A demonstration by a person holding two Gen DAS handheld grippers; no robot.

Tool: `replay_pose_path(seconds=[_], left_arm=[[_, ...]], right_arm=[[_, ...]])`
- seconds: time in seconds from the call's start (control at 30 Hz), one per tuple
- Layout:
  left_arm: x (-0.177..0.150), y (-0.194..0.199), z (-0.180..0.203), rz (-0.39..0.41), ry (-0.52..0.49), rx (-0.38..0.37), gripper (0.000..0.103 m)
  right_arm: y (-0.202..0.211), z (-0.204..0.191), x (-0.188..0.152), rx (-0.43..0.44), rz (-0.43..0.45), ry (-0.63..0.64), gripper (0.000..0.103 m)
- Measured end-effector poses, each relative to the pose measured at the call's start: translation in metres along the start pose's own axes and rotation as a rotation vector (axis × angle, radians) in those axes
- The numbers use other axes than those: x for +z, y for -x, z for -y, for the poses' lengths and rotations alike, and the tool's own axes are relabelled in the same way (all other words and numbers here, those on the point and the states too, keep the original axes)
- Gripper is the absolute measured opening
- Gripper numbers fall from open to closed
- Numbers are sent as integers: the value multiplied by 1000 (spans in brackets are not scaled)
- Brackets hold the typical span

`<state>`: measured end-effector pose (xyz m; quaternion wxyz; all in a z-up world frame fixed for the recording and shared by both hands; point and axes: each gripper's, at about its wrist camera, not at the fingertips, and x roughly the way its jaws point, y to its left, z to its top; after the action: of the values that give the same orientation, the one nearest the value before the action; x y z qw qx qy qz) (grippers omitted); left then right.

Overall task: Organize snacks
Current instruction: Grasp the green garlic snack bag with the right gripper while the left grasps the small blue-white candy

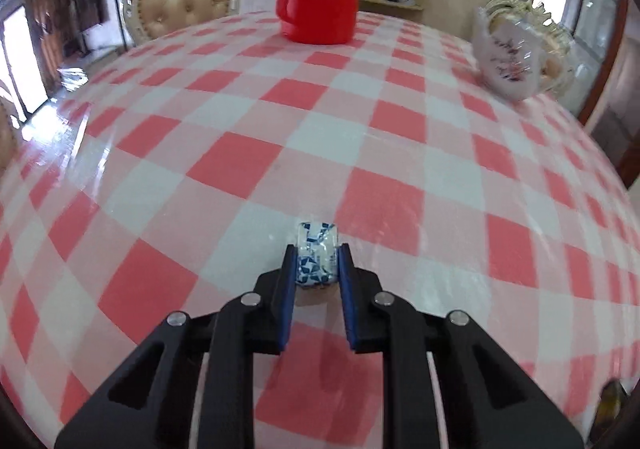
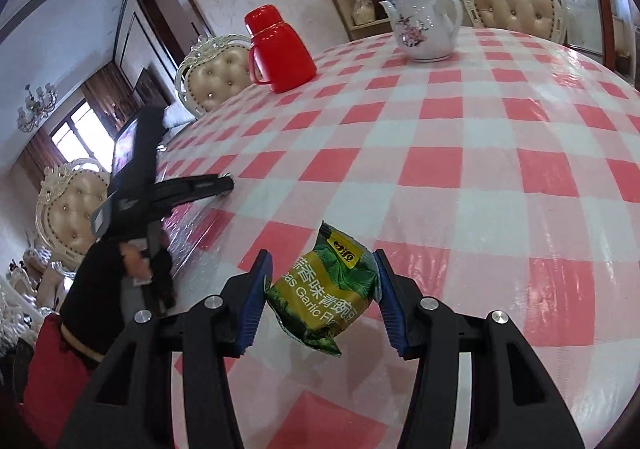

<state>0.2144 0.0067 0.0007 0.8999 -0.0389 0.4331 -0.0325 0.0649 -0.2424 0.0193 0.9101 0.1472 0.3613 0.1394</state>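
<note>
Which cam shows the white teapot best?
Right wrist: the white teapot is sharp and whole, with lid, spout, handle and floral print, beyond the red flask. Left wrist shows it only smeared and distorted at the right edge.

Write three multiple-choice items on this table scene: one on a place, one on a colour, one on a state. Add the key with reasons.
1. Where does the teapot stand relative to the red thermos jug in the right wrist view?
A. to its right
B. to its left
C. on top of it

2. What colour is the snack packet in the right gripper?
A. purple
B. green and yellow
C. plain white

3. How is the left gripper?
A. wide open over bare cloth
B. shut on the blue-and-white wrapped candy
C. holding the teapot

Key: 1 A, the teapot sits right of the jug on the checked tablecloth; 2 B, its print is green and yellow; 3 B, both pads press its sides.
</note>
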Motion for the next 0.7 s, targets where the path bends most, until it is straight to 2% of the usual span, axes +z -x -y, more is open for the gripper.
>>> replay_pose_path(seconds=[0.2,0.37,0.7], left_arm=[[-12,33,-2,86,12,-34,20],[-41,68,-7,144,57,-36,20],[-96,119,-4,186,88,-52,20]], right_arm=[[8,23,4,-34,52,-74,51],[12,42,8,-59,81,-133,50],[18,44,9,-124,121,-122,50]])
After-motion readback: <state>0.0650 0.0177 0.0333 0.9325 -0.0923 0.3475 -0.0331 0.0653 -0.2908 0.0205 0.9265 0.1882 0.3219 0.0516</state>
